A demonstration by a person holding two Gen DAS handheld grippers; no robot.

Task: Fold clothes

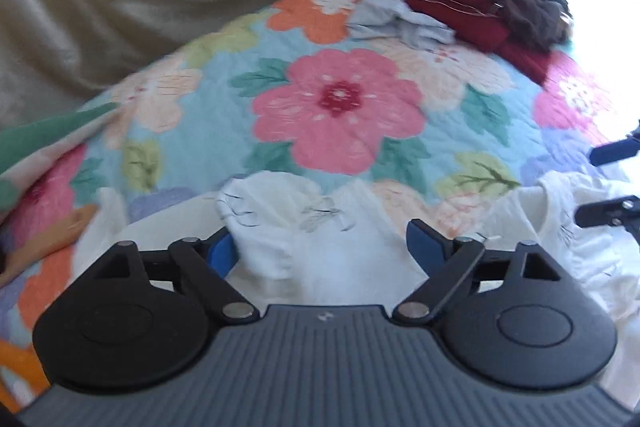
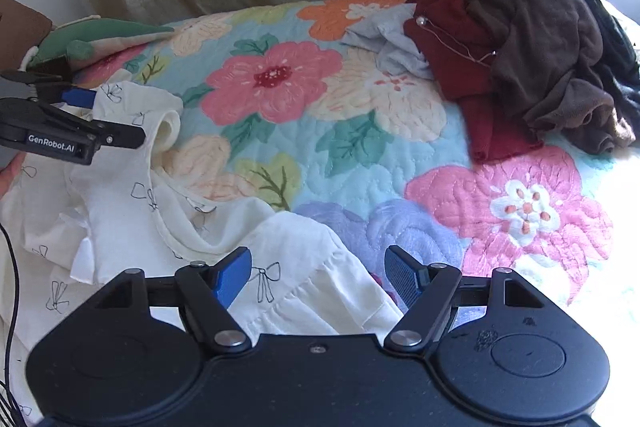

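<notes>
A white garment (image 2: 168, 227) printed with small black bows is spread, rumpled, on a floral quilt (image 2: 360, 163). The left gripper (image 1: 320, 247) is held low over it with its blue-padded jaws spread wide; white cloth lies between and just ahead of them, ungripped. Further right, the right gripper (image 2: 318, 277) is likewise splayed open, a gathered edge of the garment beneath its left finger and bare quilt beneath its right. Well beyond both claws, to the right, an unfolded pile of dark red (image 2: 460, 67) and brown clothes (image 2: 548, 51) is heaped. Closing here would likely catch several bunched layers, or quilt together with cloth, so a crooked fold might be produced.
</notes>
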